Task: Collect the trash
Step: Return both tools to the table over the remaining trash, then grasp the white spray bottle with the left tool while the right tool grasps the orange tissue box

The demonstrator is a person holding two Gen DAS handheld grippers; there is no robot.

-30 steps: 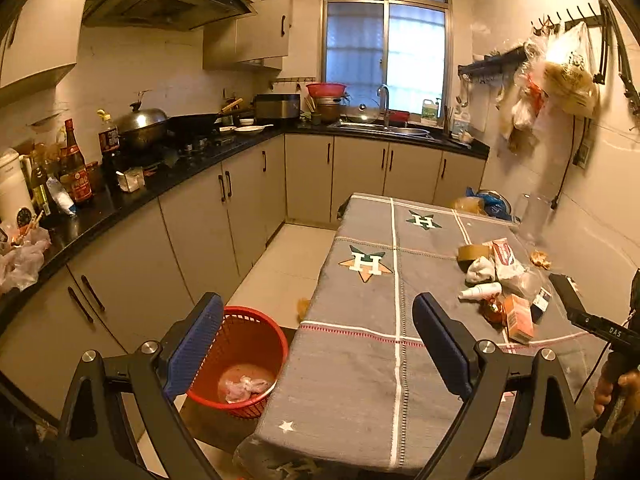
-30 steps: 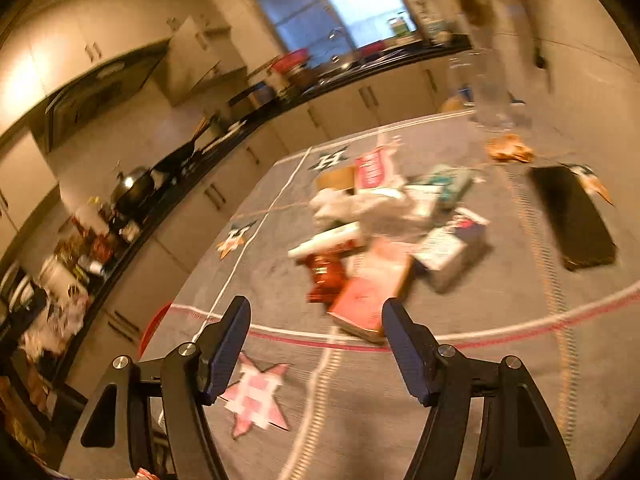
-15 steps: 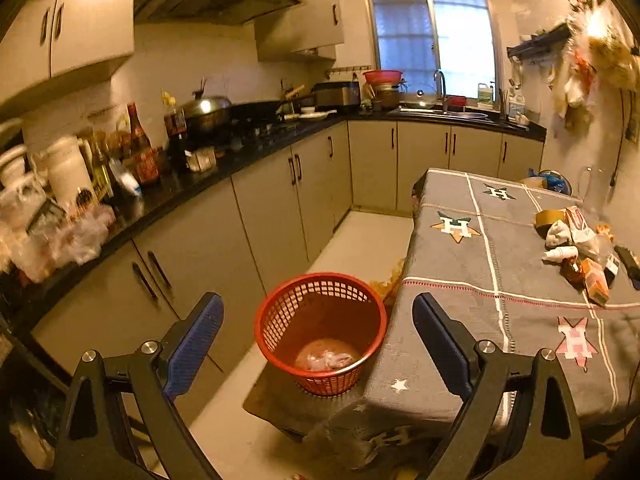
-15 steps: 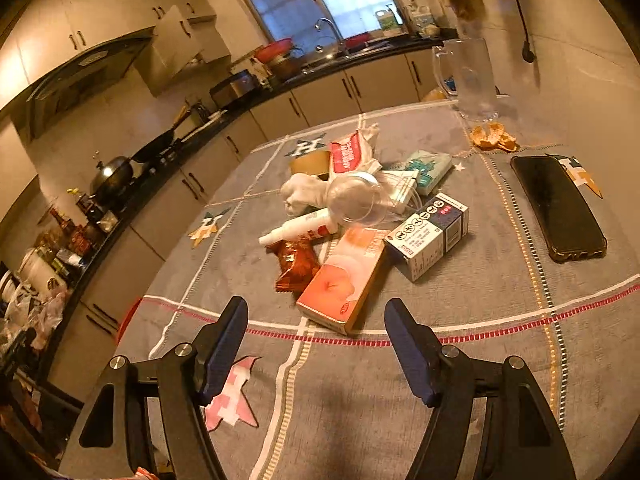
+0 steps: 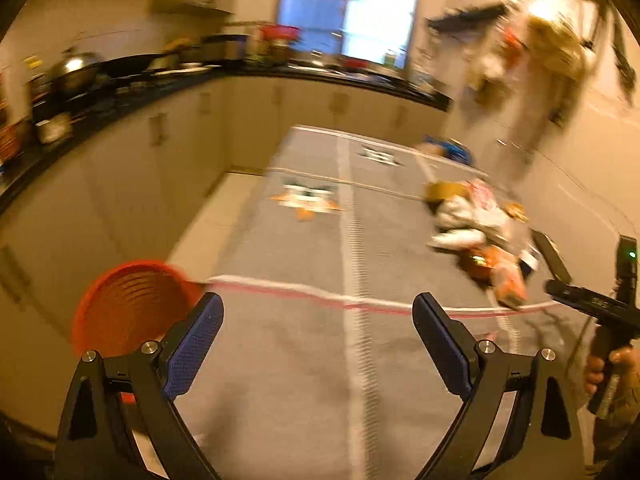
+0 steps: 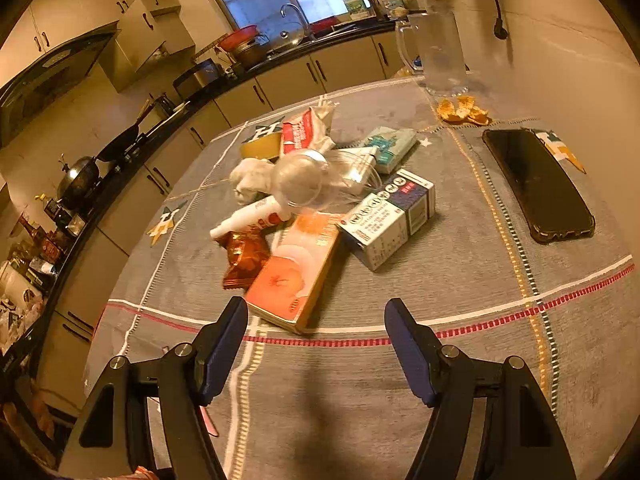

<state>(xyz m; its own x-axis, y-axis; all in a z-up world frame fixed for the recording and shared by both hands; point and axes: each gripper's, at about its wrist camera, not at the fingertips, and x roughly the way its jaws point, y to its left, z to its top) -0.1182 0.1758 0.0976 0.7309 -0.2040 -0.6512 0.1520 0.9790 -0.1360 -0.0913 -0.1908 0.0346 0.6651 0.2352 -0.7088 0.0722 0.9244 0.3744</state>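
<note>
Both tongs are spread wide with nothing between their blue pads. The right tongs (image 6: pixel 316 344) hang just above the gray-clothed counter (image 6: pixel 460 360), close to its near edge, pointing at a heap of trash. Closest to them lies an orange box (image 6: pixel 298 268), its near corner almost between the pads. Touching it are a red snack wrapper (image 6: pixel 244 256), a white tube (image 6: pixel 250 218) and a blue-and-white carton (image 6: pixel 390 218). A clear plastic cup (image 6: pixel 298 180) lies on top. Orange peel (image 6: pixel 462 110) sits nearer the far edge, a black phone (image 6: pixel 536 182) toward the right edge. The left tongs (image 5: pixel 316 330) hover over the counter's near left part; the view is blurred. A red basket (image 5: pixel 128 304) stands on the floor off the counter's left edge.
</note>
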